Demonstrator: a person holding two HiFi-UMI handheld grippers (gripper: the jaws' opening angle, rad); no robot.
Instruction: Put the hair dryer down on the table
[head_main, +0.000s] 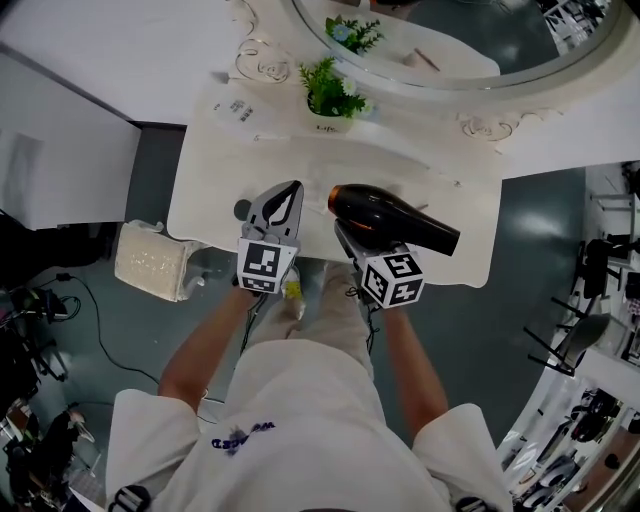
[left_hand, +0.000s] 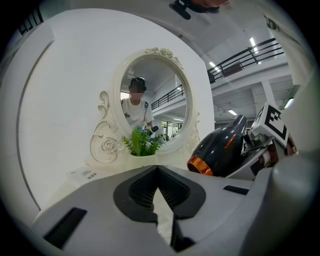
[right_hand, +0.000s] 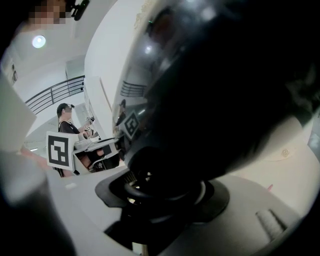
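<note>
The black plastic hair dryer is glossy, its orange nozzle ring shiny. The white tabletop looks smooth and satin. The white oval mirror frame is carved and matt.

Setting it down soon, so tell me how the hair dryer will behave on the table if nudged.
The hair dryer looks rigid, and its glossy shell may slide on the smooth table. The round barrel could roll until the handle, gripped in the right tongs, props it.
</note>
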